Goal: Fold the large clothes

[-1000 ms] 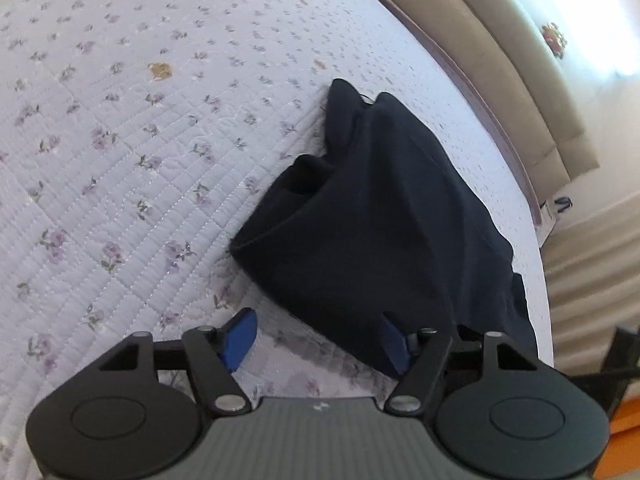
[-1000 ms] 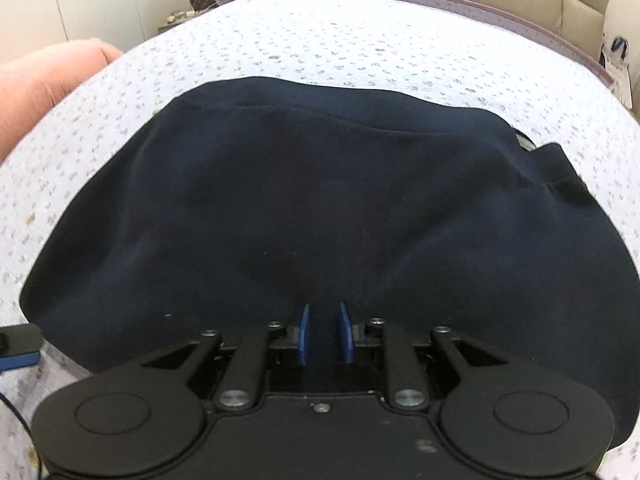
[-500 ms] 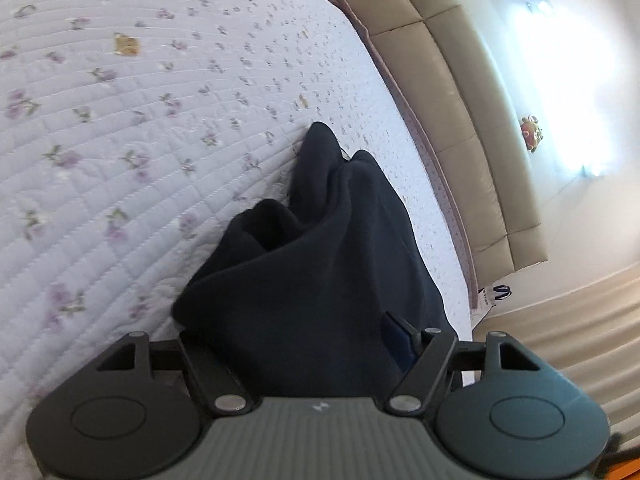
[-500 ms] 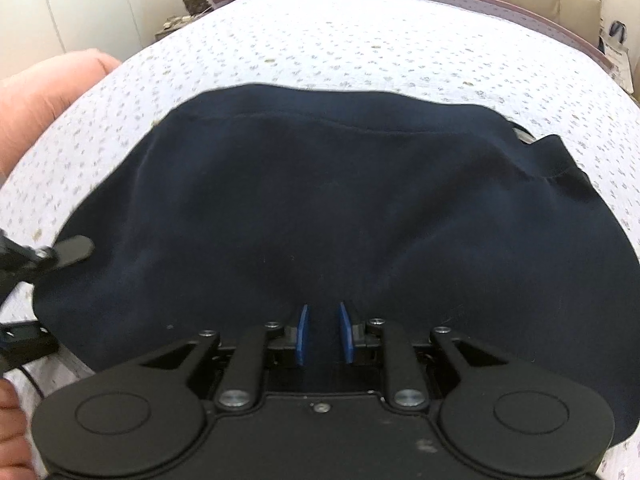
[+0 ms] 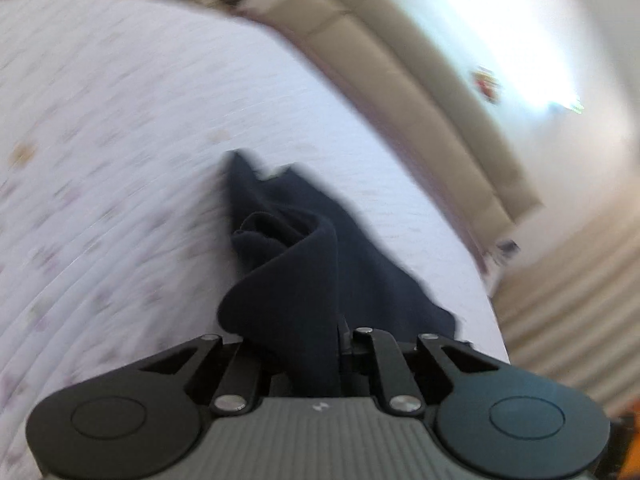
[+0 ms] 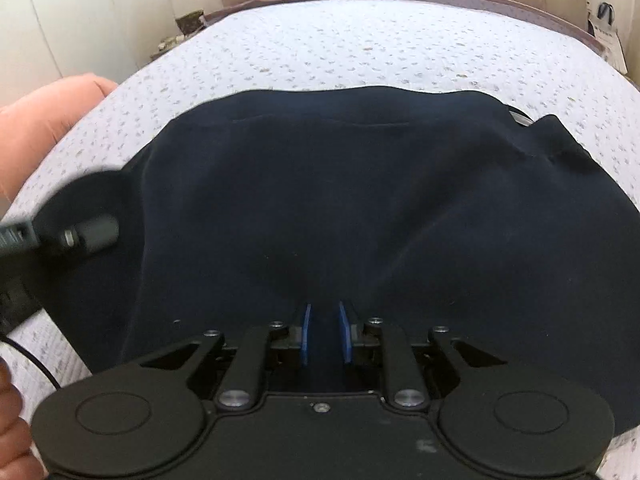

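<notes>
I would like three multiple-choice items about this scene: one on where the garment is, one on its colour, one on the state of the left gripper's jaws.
1. Where does the garment lie?
A. on a quilted bedspread with a small flower print
B. on a wooden floor
C. in a laundry basket

2. What colour is the garment?
A. white
B. dark navy
C. red

3. How do the jaws of the left gripper stand?
A. wide open above the bedspread
B. shut on nothing
C. shut on a bunched edge of the garment

Answers:
1. A: in the right wrist view the bedspread shows on all sides of the cloth.
2. B: both views show the same dark navy fabric.
3. C: the jaws have just been closing, and in the left wrist view a fold of cloth rises from between them.
</notes>
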